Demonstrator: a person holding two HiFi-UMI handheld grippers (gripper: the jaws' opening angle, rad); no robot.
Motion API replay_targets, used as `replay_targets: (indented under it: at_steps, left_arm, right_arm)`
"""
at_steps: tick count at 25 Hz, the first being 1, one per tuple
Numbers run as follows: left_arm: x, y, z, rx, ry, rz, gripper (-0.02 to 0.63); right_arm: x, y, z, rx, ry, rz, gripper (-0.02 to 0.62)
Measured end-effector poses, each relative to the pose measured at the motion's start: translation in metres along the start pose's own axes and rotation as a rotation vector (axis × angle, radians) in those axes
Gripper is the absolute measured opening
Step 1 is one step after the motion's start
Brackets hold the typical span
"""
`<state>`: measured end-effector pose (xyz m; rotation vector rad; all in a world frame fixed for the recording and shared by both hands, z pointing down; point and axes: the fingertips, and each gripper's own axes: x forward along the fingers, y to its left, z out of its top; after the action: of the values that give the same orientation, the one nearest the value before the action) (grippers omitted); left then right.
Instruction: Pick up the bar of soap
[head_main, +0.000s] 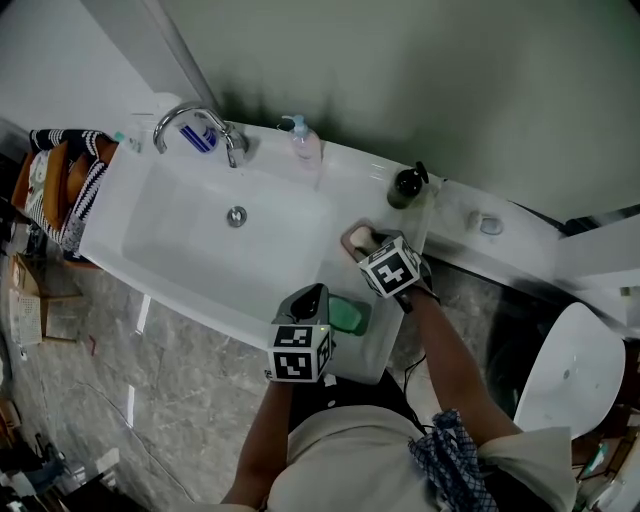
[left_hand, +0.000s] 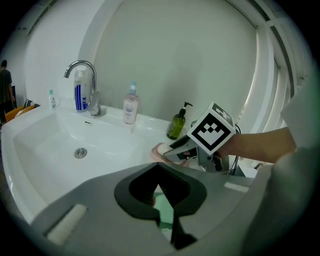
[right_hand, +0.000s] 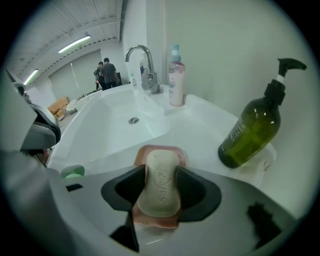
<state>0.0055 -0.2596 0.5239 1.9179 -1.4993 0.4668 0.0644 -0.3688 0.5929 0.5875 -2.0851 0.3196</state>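
Starting at the tap (head_main: 172, 115): it stands at the far left of the sink (head_main: 180, 235) and has no part in this job, so I leave it alone.
Left gripper (left_hand: 159, 169): parked over the sink's near edge, jaws drawn together to a thin slit with nothing gripped between them.
Green item (head_main: 348, 315): lies on the rim just beyond the left gripper's tip. I can't tell from here what it is, and it isn't what I'm after.
Pink dish (right_hand: 140, 154): sits on the ledge to the right of the basin, near the pump bottle (right_hand: 250, 132) but apart from it.
Bar of soap (right_hand: 159, 192): lies lengthwise in the pink dish, resting on it, not yet lifted.
Right gripper (right_hand: 160, 172): pitched steeply down over the dish, jaws spread wide and straddling the bar, one pad close beside each long side. I judge they aren't squeezing, so it has hold of nothing.
Pump bottle: dark green, furthest right, and out of the lift path as I read it.
Step in hand: the reach looks as good as done — I'm at the point of the grasp.
Next move: close the right jaws squarely on the bar's long sides, firmly enough that a slick bar won't squirt out, then lift straight up so the dish stays on the ledge.
Watch for: the dish coming up with the bar if the soap is stuck to it — and the jaw edges catching the dish rim.
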Motion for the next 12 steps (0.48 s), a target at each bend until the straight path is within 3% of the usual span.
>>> replay_targets:
  at_steps: [6,12]
  left_arm:
    - [-0.002,0.010,0.002,-0.015,-0.011,0.027,0.008]
    - [0.001,0.017,-0.004,-0.014,0.015,0.047,0.008]
  right_arm:
    - [0.009,0.000,-0.002,-0.008,0.063,0.007,0.193]
    - [0.012,0.005,-0.003,-0.044,0.059,0.045,0.193]
